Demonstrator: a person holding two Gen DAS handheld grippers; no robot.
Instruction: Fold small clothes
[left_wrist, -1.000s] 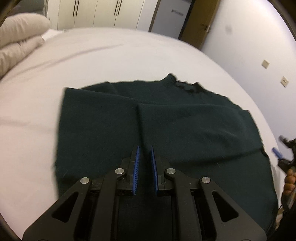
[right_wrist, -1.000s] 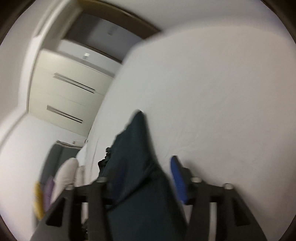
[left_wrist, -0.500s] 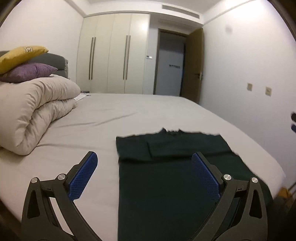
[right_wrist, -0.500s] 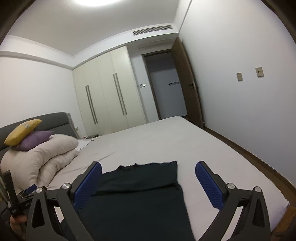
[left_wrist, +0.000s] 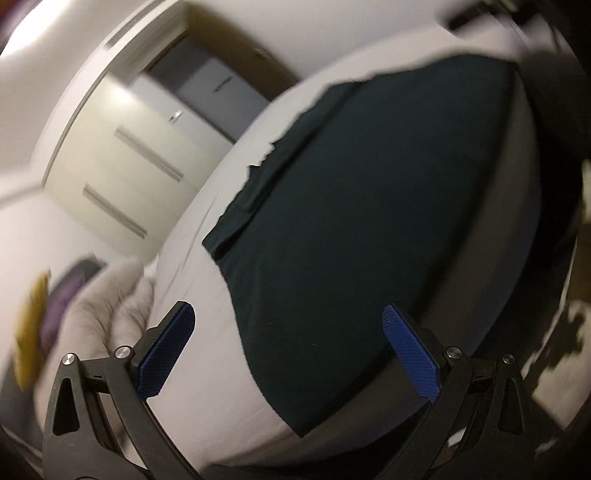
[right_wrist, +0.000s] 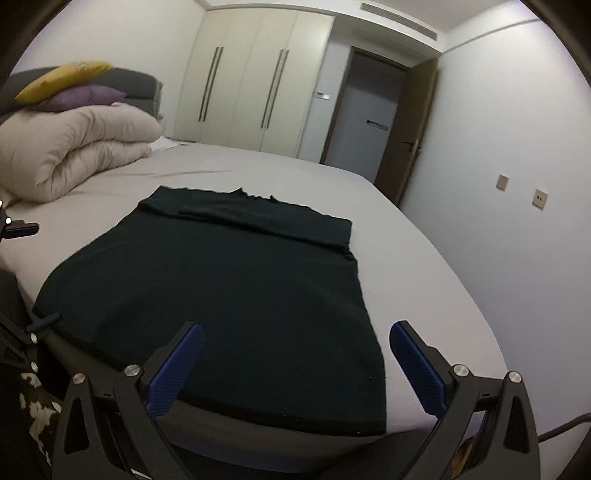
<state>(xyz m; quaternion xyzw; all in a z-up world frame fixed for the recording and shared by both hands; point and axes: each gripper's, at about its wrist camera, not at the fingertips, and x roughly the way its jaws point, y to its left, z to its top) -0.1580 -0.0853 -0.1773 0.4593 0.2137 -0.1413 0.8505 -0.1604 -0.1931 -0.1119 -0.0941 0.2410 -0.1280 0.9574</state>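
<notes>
A dark green garment (right_wrist: 236, 273) lies flat on the white bed (right_wrist: 424, 266), sleeves folded in across its far end, its near hem hanging over the bed's front edge. It also shows in the blurred, tilted left wrist view (left_wrist: 369, 221). My left gripper (left_wrist: 291, 350) is open and empty, held above the garment's near left part. My right gripper (right_wrist: 295, 362) is open and empty, just above the near hem.
A rolled beige duvet (right_wrist: 74, 147) with purple and yellow pillows (right_wrist: 66, 88) lies at the bed's far left. Wardrobe doors (right_wrist: 251, 85) and a doorway (right_wrist: 369, 110) stand beyond. A wall runs along the right (right_wrist: 517, 147). The left gripper's tip shows at the left edge (right_wrist: 18, 229).
Both grippers opened and pulled back from the garment, which now lies flat. The left view has since tilted and swung; the right gripper has dropped closer to the near hem.
</notes>
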